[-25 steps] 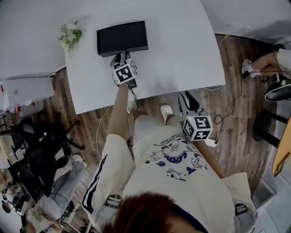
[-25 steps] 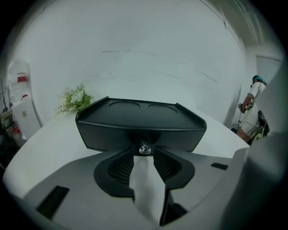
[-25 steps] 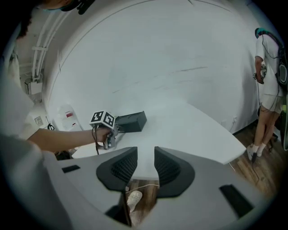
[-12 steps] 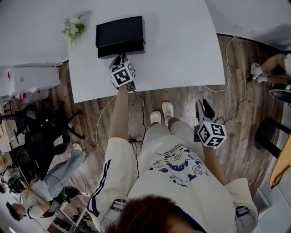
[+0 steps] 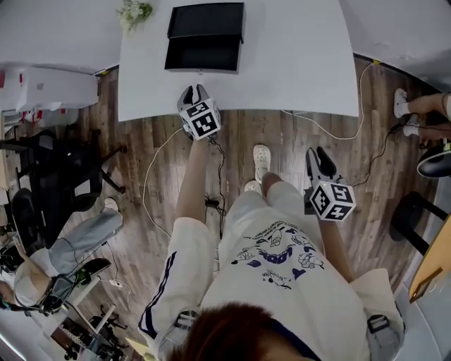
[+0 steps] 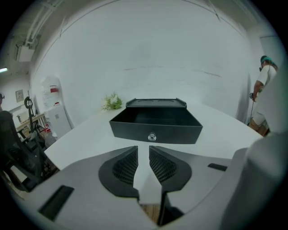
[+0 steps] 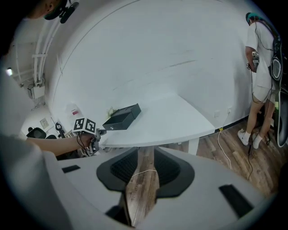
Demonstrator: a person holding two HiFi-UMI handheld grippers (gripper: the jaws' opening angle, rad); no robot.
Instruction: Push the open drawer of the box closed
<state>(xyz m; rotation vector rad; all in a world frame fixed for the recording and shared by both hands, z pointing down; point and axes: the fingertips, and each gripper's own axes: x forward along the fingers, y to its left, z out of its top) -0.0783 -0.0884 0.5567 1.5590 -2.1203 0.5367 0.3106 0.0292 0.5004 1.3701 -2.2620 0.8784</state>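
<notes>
Right now the box (image 5: 206,20) sits toward the far edge of the desk (image 5: 296,63), left of its middle. Its drawer (image 5: 203,55) is pulled fully out toward you, and it looks empty. The small plant (image 5: 136,10) stands just beside the box at the far left corner.

Your left gripper (image 5: 195,90) hovers over the near edge of the desk, lined up with the drawer front but well short of it. Its jaws are a narrow gap apart and opening, with nothing between them. In the left gripper view, the round knob (image 6: 152,136) sits almost dead ahead of that gap. Your right gripper (image 5: 320,158) hangs low over the floor, off the desk entirely, with its jaws apart and empty.

Several things could go wrong from here:

- **Box sliding:** Nothing braces the box. A firm shove may slide the whole thing toward the far edge and into the plant without seating the drawer.
- **Knob catching:** With the jaws parted, the knob could slip into the gap, so that you drag the drawer open again as you pull away. Meet the drawer front with the flat of one jaw, or with the jaws together, beside the knob.
- **Drawer jamming:** Pushing off-centre could skew the drawer in its slot and jam it part way.
</notes>
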